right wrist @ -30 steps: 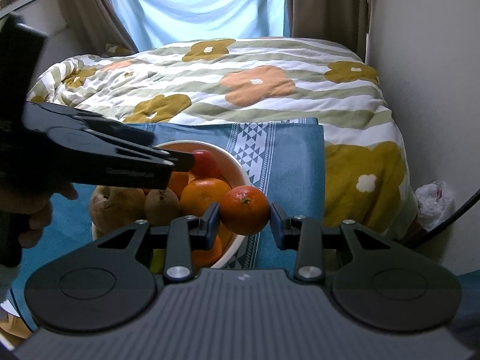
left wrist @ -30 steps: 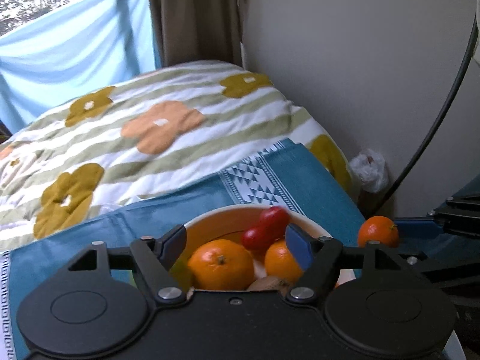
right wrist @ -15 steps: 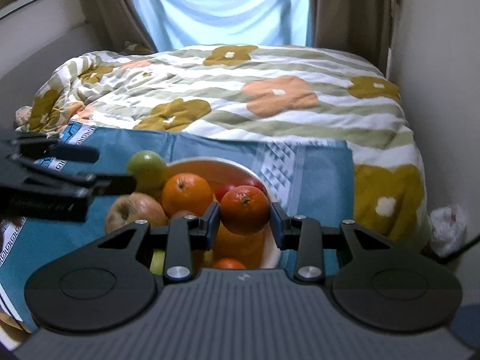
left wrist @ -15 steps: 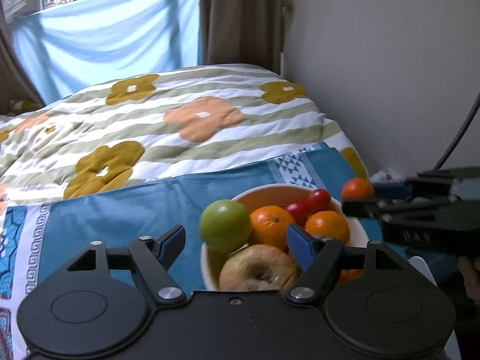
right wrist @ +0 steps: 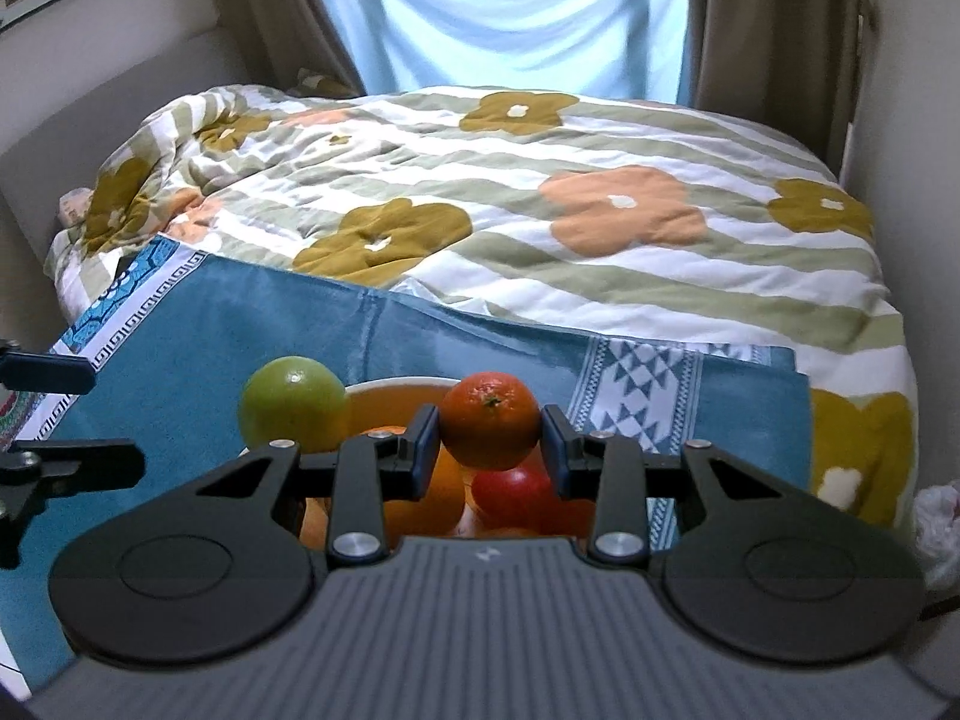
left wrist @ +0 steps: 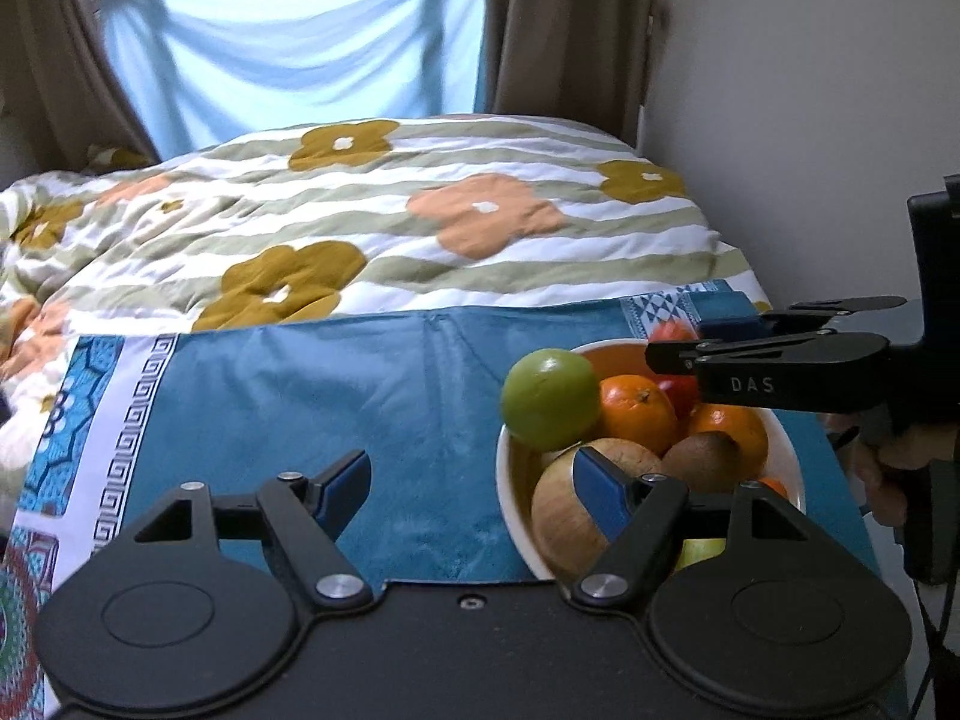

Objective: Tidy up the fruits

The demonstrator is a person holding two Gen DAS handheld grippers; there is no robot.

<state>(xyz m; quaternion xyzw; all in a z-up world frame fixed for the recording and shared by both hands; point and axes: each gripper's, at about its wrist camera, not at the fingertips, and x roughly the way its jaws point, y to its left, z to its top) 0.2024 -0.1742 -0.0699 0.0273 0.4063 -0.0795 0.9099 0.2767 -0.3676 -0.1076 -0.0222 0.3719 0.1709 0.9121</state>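
A white bowl (left wrist: 510, 498) piled with fruit sits on a blue cloth (left wrist: 360, 396). It holds a green apple (left wrist: 549, 399), oranges (left wrist: 639, 414), a kiwi (left wrist: 702, 462), a pale apple (left wrist: 564, 510) and red fruit. My left gripper (left wrist: 471, 486) is open and empty, left of the bowl, its right finger over the pale apple. My right gripper (right wrist: 491, 438) is shut on a small mandarin (right wrist: 491, 420) above the bowl (right wrist: 384, 390); it shows in the left wrist view (left wrist: 780, 354) over the bowl's far side. The green apple (right wrist: 294, 402) perches on the left rim.
The blue cloth (right wrist: 240, 336) lies on a bed with a floral striped duvet (left wrist: 420, 222). A wall (left wrist: 810, 120) runs along the right. Curtains and a window (right wrist: 528, 12) stand behind. A white plastic bag (right wrist: 939, 522) lies at the bed's right.
My left gripper has swung left and back, so the bowl now lies to its right. My right gripper, still holding the mandarin, has moved over the bowl.
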